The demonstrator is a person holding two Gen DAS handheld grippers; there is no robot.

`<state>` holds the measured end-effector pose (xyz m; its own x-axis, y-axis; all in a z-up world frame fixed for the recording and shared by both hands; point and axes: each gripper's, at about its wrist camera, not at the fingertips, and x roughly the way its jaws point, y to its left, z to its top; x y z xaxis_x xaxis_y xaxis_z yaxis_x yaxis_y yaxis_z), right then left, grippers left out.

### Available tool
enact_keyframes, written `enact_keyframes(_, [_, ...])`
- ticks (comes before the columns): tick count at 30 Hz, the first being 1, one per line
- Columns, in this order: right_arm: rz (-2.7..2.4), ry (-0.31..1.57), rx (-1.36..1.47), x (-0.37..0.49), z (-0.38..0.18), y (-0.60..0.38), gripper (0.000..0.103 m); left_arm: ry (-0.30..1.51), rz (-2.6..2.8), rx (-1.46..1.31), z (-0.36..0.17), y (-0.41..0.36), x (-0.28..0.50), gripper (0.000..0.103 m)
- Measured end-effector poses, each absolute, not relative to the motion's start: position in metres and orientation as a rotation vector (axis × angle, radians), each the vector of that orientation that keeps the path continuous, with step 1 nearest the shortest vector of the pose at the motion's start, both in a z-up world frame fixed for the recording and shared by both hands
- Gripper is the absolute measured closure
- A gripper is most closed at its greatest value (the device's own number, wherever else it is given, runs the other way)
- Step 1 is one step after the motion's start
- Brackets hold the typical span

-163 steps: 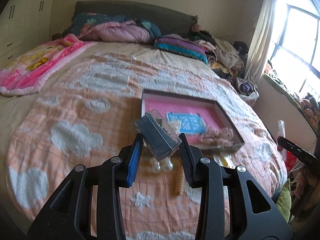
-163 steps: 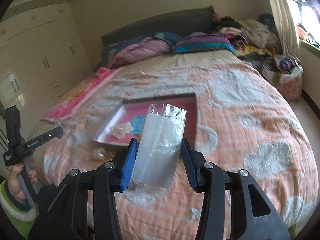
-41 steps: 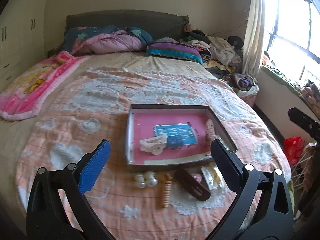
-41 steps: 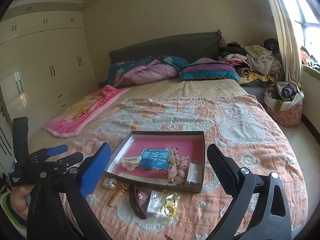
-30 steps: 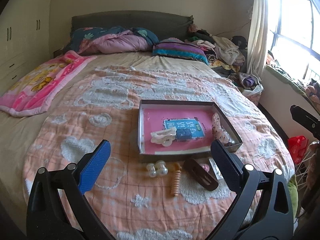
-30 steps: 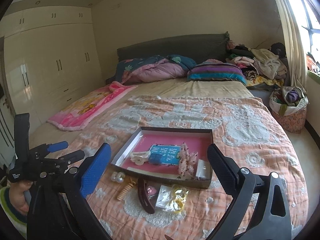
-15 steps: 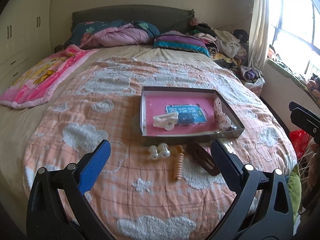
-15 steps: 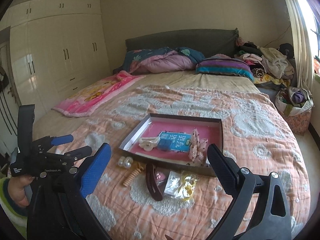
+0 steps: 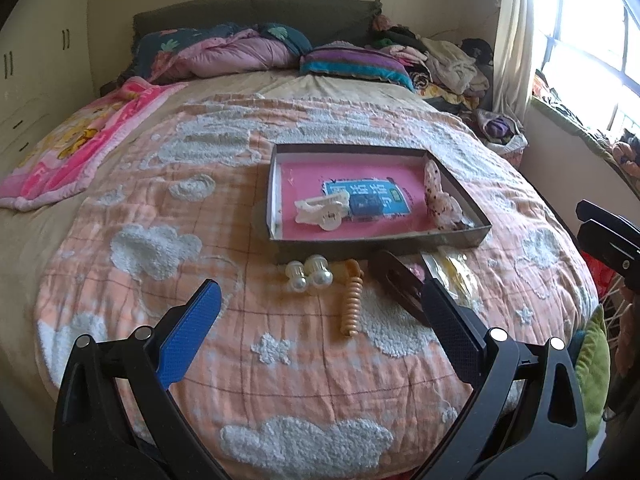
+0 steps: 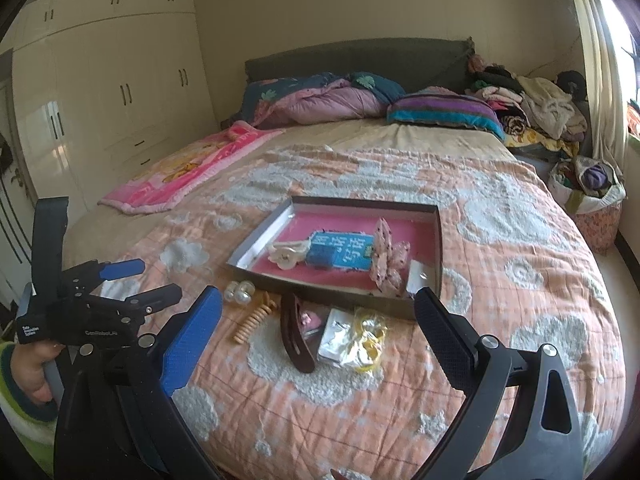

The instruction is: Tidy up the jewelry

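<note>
A shallow grey tray [image 9: 376,241] with a pink floor lies on the bed; it also shows in the right wrist view [image 10: 436,256]. In it are a white hair claw [image 9: 322,209], a blue box [image 9: 366,204] and a pink spotted bow [image 9: 440,200]. In front of it lie two pearl bobbles [image 9: 308,276], a beige spiral clip [image 9: 351,304], a brown barrette [image 10: 294,338] and a clear bag with yellow bands [image 10: 354,336]. My left gripper [image 9: 320,336] is open and empty, short of the bobbles. My right gripper [image 10: 316,340] is open and empty over the barrette.
The bed has an orange quilt [image 9: 168,240] with white clouds. A pink blanket [image 9: 64,148] lies at the left, pillows [image 9: 352,62] and piled clothes [image 9: 444,60] at the head. Wardrobes [image 10: 100,92] stand left, a window [image 9: 588,40] right.
Both grippers have let go of their clear boxes, which went into the tray area, and opened wide. Over the last second both views moved closer to the loose items.
</note>
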<state>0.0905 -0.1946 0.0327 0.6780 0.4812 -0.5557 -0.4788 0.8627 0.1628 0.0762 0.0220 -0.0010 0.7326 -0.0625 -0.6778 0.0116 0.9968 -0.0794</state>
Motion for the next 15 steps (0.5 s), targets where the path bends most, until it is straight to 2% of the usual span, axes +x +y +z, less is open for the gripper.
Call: enact_keyframes(15, [0.502, 0.776, 0.043, 0.109, -0.022, -0.206, 0.007, 0.856, -0.104, -0.083, -0.054, 0.007, 0.096, 0.009])
